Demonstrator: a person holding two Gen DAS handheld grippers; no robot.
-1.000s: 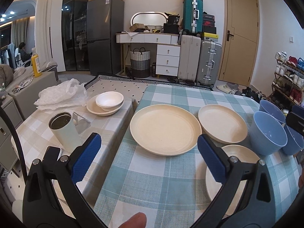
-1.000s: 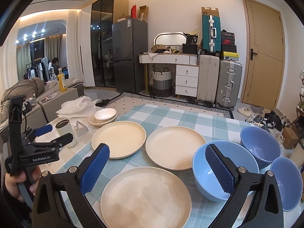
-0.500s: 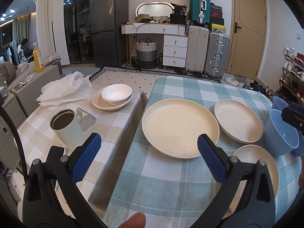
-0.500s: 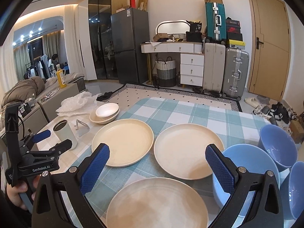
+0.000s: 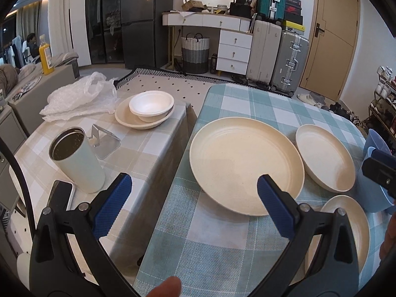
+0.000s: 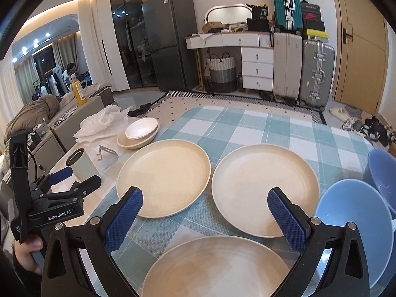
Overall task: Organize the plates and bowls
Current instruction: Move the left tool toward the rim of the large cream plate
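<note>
Three cream plates lie on the teal checked table: a left plate (image 6: 163,177) (image 5: 245,163), a middle plate (image 6: 264,188) (image 5: 324,158) and a near plate (image 6: 217,267) (image 5: 346,227). Blue bowls (image 6: 354,232) stand at the right, one (image 5: 373,173) at the left wrist view's edge. My left gripper (image 5: 193,198) is open and empty, its right finger over the left plate's near rim. My right gripper (image 6: 205,212) is open and empty above the near plate. The left gripper also shows at the left of the right wrist view (image 6: 74,180).
A side table at the left holds a white bowl in a cream dish (image 5: 148,110), a steel tumbler (image 5: 76,158), a metal stand (image 5: 105,141), a phone (image 5: 60,195) and a plastic bag (image 5: 79,96). A gap separates the two tables.
Both grippers have moved forward and slightly left over the table; the plates look larger and nearer. Both stay open and empty.
</note>
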